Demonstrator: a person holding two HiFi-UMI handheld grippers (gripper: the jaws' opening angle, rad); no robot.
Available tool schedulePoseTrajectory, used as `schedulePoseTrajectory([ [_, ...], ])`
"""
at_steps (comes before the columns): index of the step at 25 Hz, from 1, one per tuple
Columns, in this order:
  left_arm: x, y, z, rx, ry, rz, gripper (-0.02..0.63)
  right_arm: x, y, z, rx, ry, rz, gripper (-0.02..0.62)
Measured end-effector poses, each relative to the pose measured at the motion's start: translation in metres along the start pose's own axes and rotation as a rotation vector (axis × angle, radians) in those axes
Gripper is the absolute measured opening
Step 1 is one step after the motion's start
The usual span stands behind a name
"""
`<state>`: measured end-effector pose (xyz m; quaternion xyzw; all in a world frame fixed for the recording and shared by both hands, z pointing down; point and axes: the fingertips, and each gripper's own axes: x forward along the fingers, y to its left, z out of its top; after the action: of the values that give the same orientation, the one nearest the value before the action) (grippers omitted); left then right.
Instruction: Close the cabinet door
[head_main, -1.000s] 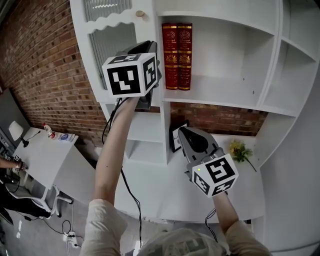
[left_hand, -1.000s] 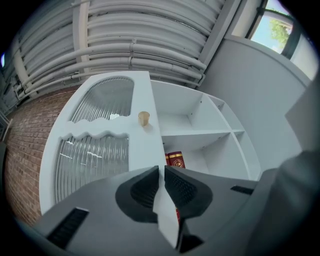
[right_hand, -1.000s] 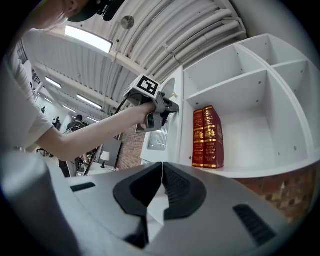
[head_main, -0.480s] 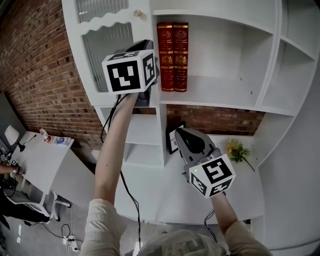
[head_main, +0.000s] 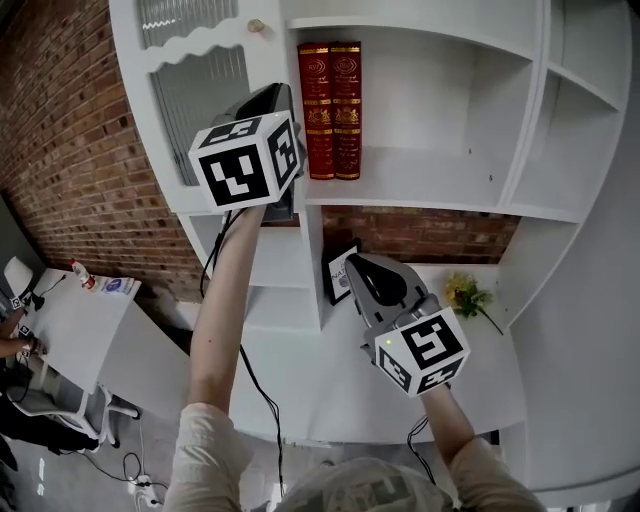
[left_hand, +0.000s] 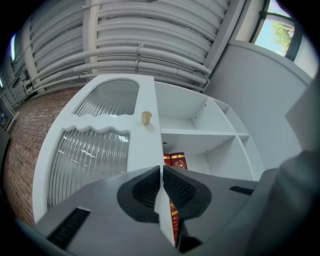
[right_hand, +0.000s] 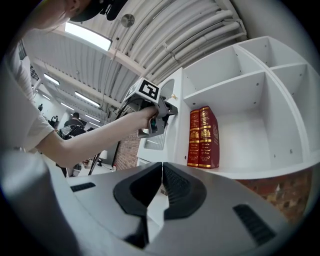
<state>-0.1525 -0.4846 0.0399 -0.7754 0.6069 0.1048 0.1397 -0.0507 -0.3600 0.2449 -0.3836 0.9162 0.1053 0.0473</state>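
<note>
Left gripper view | cabinet door (left_hand: 142, 145): probably light, stiff, glass fragile; push frame by knob (left_hand: 146, 118) | left gripper (left_hand: 161, 169): jaws closing, empty | right gripper (right_hand: 161, 165): pressed together

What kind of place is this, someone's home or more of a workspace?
Probably a lab or studio workspace with a home-style mock-up. A white shelf cabinet holding red books stands by a brick wall, but bare ceiling pipes run overhead and a work desk sits nearby.
</note>
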Motion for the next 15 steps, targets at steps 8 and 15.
schedulePoseTrajectory([
  [8, -0.065, -0.049, -0.002, -0.051, -0.104, -0.085, 0.029, -0.044, -0.022, 0.011, -0.017, -0.015, -0.116, 0.017],
  [15, -0.162, -0.116, -0.063, -0.058, -0.144, -0.149, 0.029, -0.095, -0.031, 0.012, -0.095, -0.051, -0.273, 0.017],
])
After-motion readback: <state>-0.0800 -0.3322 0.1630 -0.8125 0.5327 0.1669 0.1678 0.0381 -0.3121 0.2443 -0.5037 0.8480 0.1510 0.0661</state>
